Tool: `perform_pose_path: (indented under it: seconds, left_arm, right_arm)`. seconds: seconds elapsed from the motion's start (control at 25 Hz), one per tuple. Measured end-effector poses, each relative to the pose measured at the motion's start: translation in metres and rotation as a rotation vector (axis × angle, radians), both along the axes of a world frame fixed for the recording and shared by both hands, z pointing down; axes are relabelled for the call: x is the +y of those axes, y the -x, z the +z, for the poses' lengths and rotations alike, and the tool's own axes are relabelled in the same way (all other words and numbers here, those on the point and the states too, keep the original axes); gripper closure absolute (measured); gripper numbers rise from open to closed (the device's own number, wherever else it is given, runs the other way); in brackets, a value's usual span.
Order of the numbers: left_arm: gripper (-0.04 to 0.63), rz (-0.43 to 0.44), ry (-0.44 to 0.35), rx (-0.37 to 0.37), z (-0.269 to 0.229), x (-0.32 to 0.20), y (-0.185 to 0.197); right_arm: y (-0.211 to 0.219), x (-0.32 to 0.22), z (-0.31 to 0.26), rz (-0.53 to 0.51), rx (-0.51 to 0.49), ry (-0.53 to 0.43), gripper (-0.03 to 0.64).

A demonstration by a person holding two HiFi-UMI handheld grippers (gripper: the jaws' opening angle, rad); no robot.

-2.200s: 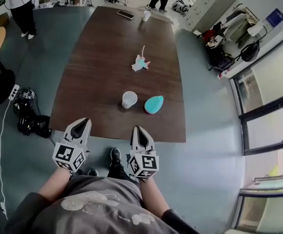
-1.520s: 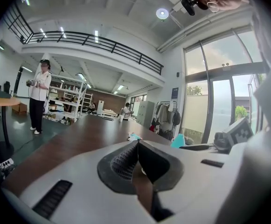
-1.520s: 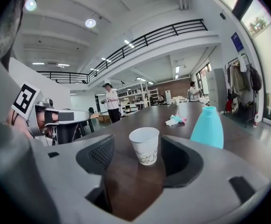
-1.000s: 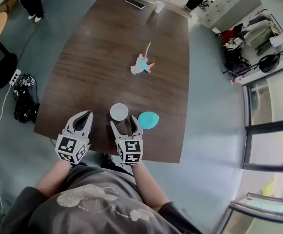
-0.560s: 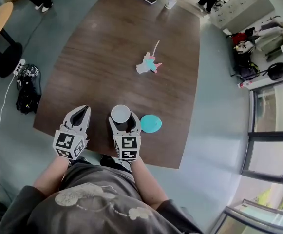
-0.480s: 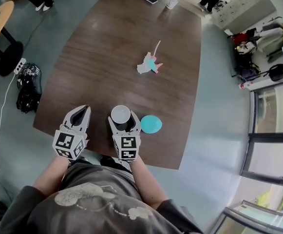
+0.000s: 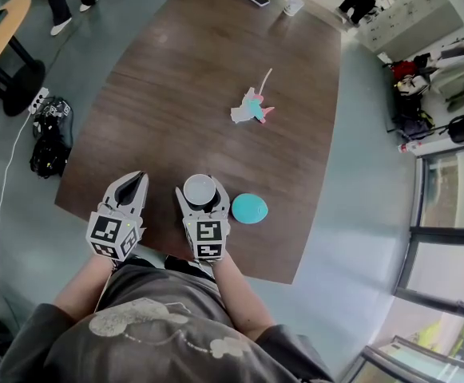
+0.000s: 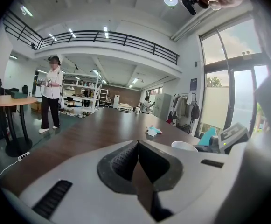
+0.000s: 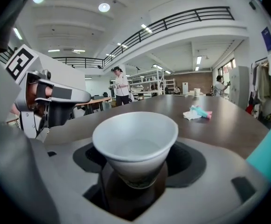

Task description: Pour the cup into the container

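Right tongs (image 7: 202,199) wide, straddling upright cup (image 7: 200,188), not squeezing yet | container (image 7: 249,208) just right of these tongs | left tongs (image 7: 137,179) closed, empty, farther off

The counter (image 7: 216,94) is dark brown with streaked wood grain. The cup (image 7: 199,188) is plain white, and the container (image 7: 249,208) just right of the cup is turquoise. Beyond the cup lies a white, pink and teal scrap (image 7: 250,108). The left hand-held gripper (image 7: 138,176) and right hand-held gripper (image 7: 202,195) are pale grey, with black-and-white square patterns behind. The floor (image 7: 359,174) is grey-blue.
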State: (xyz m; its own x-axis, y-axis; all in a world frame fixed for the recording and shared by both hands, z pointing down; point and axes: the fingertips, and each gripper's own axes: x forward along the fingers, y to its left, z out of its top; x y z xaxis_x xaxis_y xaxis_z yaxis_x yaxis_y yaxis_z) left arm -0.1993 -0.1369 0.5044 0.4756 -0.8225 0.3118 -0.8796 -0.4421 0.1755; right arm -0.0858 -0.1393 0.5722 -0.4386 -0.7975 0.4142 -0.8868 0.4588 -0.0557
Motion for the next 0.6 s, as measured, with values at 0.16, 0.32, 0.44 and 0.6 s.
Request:
perform_pose_path:
  seconds: [0.16, 0.32, 0.44, 0.6]
  left_arm:
    - [0.588, 0.0, -0.004, -0.001, -0.002, 0.0, -0.004]
    - [0.588, -0.001, -0.013, -0.001, -0.005, 0.002, -0.002]
    - [0.588, 0.003, -0.013, 0.002, -0.008, 0.007, 0.005]
    - [0.588, 0.029, -0.013, 0.008, -0.011, 0.013, 0.013]
  right_arm:
    - [0.0, 0.001, -0.001, -0.021, -0.001, 0.003, 0.287]
    - [0.0, 0.002, -0.001, -0.025, 0.003, 0.006, 0.299]
    - [0.004, 0.007, -0.003, -0.029, 0.001, 0.01, 0.301]
    - [0.013, 0.016, -0.02, -0.025, -0.015, -0.01, 0.302]
